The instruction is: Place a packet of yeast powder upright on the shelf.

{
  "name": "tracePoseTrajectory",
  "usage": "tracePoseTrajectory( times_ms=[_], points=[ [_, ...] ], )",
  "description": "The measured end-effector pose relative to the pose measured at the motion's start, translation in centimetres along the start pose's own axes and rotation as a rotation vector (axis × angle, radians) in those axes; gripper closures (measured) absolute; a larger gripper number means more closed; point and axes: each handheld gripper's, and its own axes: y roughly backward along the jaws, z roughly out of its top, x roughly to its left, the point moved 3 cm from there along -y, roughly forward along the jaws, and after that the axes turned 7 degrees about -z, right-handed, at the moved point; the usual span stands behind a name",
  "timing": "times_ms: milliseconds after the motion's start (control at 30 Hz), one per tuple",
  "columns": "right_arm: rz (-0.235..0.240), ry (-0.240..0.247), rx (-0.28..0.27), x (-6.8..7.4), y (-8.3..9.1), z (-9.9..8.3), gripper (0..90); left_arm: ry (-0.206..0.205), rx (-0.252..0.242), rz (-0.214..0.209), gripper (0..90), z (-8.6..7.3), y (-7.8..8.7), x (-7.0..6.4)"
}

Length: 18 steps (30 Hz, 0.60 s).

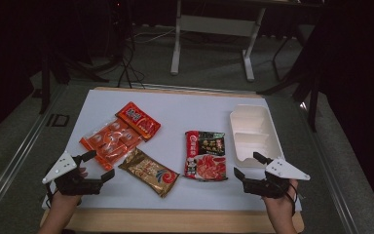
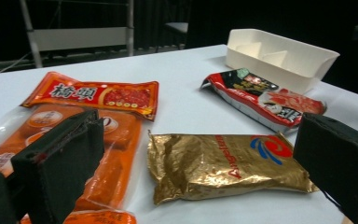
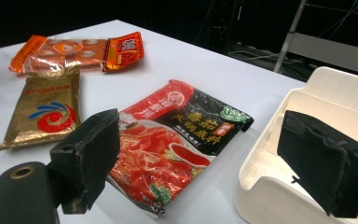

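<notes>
White tabletop under a dim room, with desk legs on the floor beyond it, carries four packets and a tray.

Both tongs wait at the near edge, released and holding nothing. The left gripper (image 1: 99, 166) sits at about 7 o'clock on the table, jaws spread wide, and its own view frames the gold packet (image 2: 226, 164) between them. That looks like a set-up for a pinch across the packet's short side. The right gripper (image 1: 247, 165) sits at about 5 o'clock, also gaping; its jaws bracket the red-and-black packet (image 3: 173, 144) and the near wall of the tray (image 3: 279, 196).

Outward from the left gripper, the gold packet lies flat at its 1 o'clock, close by, turned at an angle. Beyond it the orange packet (image 1: 109, 141) lies near 10 o'clock on the table, with the small red packet (image 1: 138, 120) overlapping its far end.

From the right gripper, the red-and-black packet lies just at its 10 o'clock, flat and label up. The white tray stands at 12 o'clock, touching nothing, its compartments bare. It is probably parked beside the right hand to receive the packets.
</notes>
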Motion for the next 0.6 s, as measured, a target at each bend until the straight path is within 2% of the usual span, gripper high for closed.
tracePoseTrajectory(
  times_ms=[133,267,467,600],
  points=[
    [-0.006,0.016,0.002,0.15,-0.20,-0.11,12.9,0.001,-0.010,0.007,1.6,0.13,0.06,-0.05],
    [-0.017,0.033,-0.003,0.31,-0.30,-0.30,13.0,-0.019,0.023,0.008,1.6,0.01,-0.44,-0.31],
    [-0.028,0.026,-0.009,0.15,-0.12,0.07,13.9,-0.012,0.022,0.005,1.6,-0.09,-0.46,-0.19],
    [-0.030,0.011,0.008,0.04,0.07,0.65,13.9,-0.010,0.030,0.005,1.6,-0.22,-0.44,-0.11]
  ],
)
